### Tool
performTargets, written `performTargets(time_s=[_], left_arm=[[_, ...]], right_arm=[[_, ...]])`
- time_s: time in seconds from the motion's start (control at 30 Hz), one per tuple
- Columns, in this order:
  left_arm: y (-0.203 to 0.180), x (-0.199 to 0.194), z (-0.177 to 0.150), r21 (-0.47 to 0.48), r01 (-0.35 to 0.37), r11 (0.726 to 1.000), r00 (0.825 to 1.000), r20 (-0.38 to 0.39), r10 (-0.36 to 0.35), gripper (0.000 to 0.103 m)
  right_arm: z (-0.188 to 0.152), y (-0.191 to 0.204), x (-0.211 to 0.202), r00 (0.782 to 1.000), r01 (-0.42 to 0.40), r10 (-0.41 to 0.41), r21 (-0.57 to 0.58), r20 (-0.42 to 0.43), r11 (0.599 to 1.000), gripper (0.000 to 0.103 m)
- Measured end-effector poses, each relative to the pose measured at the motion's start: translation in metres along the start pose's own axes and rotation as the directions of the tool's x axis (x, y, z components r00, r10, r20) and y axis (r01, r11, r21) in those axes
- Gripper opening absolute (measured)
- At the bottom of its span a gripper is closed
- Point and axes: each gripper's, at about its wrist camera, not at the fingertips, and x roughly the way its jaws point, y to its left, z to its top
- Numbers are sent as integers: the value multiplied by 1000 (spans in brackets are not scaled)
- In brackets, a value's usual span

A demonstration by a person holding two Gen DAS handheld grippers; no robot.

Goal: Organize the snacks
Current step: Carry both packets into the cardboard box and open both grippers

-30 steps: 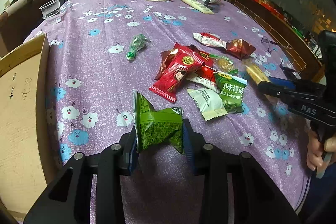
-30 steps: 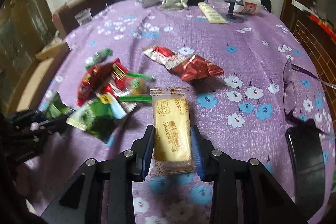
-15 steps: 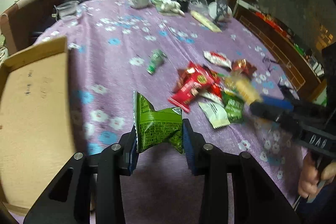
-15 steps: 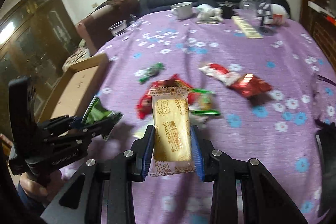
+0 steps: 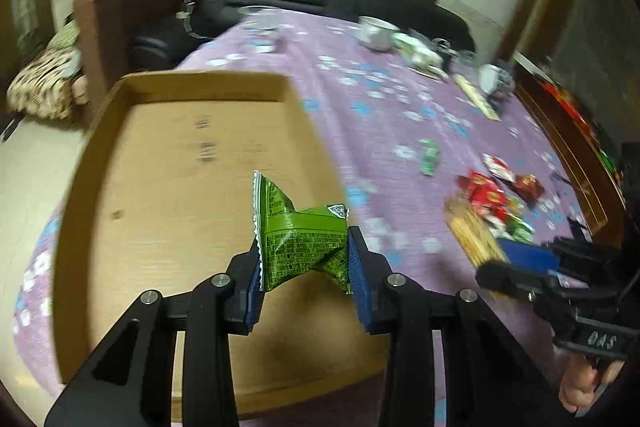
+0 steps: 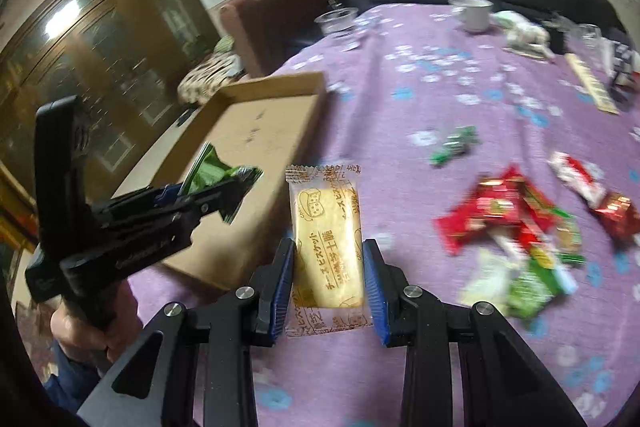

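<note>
Left tool (image 5: 305, 263) grips a crumpled green packet (image 5: 300, 239), right tool (image 6: 329, 267) a yellow biscuit pack (image 6: 326, 239); table snacks (image 6: 520, 227) blur.

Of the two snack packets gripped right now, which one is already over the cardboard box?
The crumpled green packet in the left gripper: it hangs over the cardboard box. The yellow biscuit packet in the right gripper is above purple tablecloth, beside the box.

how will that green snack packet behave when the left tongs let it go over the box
The green snack packet looks crumpled and twisted between the left tongs, so probably floppy film. Likely light; it should drop flat into the cardboard box without rolling. Its glossy wrapper may slide a little.
</note>
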Motion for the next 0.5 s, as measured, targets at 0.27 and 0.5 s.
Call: performTargets(time_s=[0.27,0.5], left_arm=[[56,-5,-17,-100,-67,993,998,-14,66,34],[68,0,-25,-102,-97,990,995,-36,94,35]], right_arm=[[5,58,34,997,-75,73,-90,-33,993,34],[2,85,67,997,-67,60,-133,-54,989,34]])
